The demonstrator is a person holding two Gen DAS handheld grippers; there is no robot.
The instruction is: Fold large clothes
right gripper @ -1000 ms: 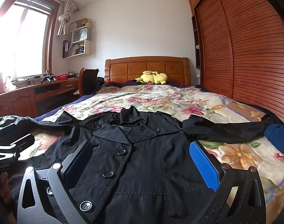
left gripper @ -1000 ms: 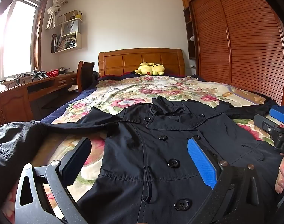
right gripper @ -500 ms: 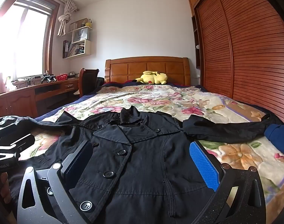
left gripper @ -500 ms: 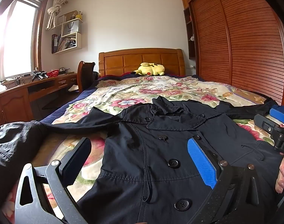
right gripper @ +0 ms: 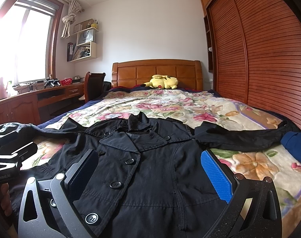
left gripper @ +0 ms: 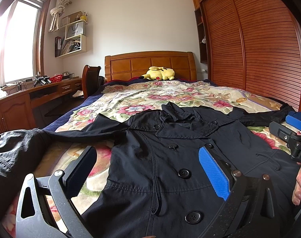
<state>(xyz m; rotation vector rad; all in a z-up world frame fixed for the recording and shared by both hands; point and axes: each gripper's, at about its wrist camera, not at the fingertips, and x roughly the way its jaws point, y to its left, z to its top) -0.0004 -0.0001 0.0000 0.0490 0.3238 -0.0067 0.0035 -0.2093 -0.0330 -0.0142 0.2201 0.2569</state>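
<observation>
A black double-breasted coat [left gripper: 170,158] lies face up on the floral bedspread [left gripper: 170,97], collar toward the headboard, both sleeves spread out sideways. It also fills the right wrist view [right gripper: 150,168]. My left gripper [left gripper: 148,170] is open and empty, hovering above the coat's left front near its lower part. My right gripper [right gripper: 150,172] is open and empty above the coat's right front. The left sleeve [left gripper: 15,154] hangs off the bed's left side. The right sleeve [right gripper: 239,136] lies stretched to the right.
A yellow plush toy [left gripper: 160,73] lies by the wooden headboard [left gripper: 150,63]. A slatted wardrobe [left gripper: 259,49] stands along the right. A desk [left gripper: 21,103] and chair [left gripper: 91,79] stand at the left. A blue cloth [right gripper: 297,144] lies at the bed's right edge.
</observation>
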